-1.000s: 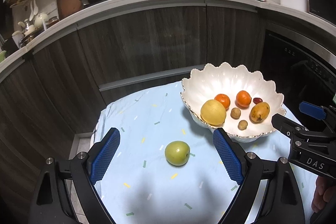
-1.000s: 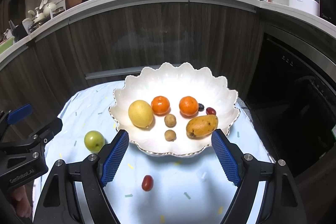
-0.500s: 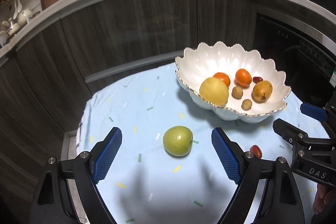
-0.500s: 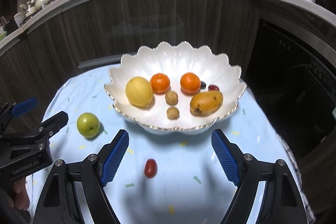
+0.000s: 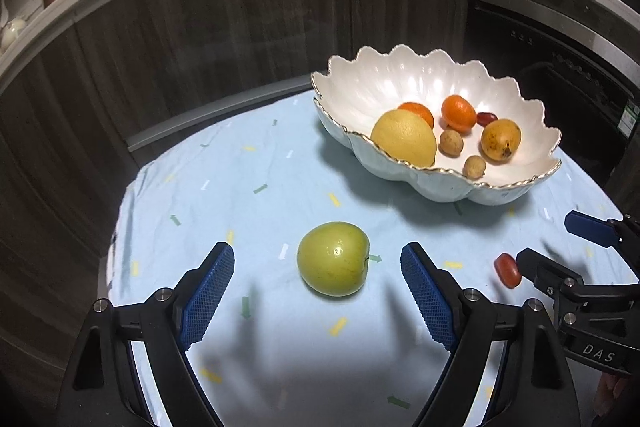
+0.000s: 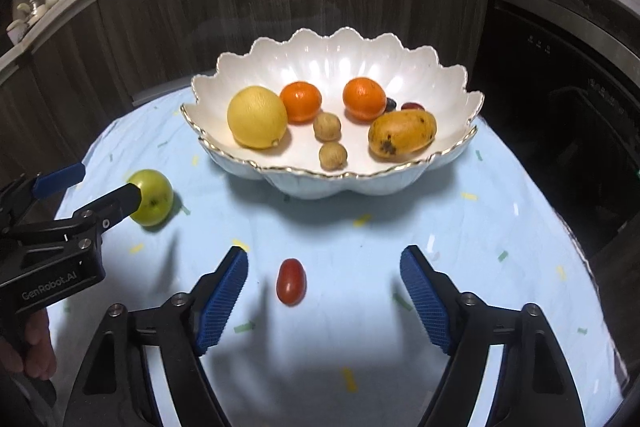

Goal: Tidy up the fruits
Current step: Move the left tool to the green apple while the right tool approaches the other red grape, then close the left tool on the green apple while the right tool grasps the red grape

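The pale blue cloth with confetti marks (image 5: 248, 187) covers a round table whose edge drops at nine o'clock toward dark wood cabinet fronts (image 5: 200, 27); bare cloth lies all around the round green apple (image 5: 333, 258), which sits between the blue ribbed pads of the left gripper (image 5: 318, 291) without touching either. The scalloped white bowl with a gilt rim (image 6: 340, 55) stands at twelve o'clock of the small red oval tomato (image 6: 291, 281), well apart from it, holding a yellow lemon (image 6: 257, 117), two orange tangerines (image 6: 300, 101), two tan round fruits (image 6: 327, 126) and a speckled yellow mango (image 6: 402, 135). Since a second ago both grippers have come lower and closer to the cloth, so the apple and tomato loom larger and the bowl sits higher in both views. The left jaws have narrowed slightly but stand wide, holding nothing. The right gripper (image 6: 324, 291) has just been closing; its jaws remain apart, the tomato between them nearer the left pad, untouched. Both grippers tilt steeply down at the cloth; fingers of a hand (image 6: 34, 351) wrap the left gripper's handle at eight o'clock.
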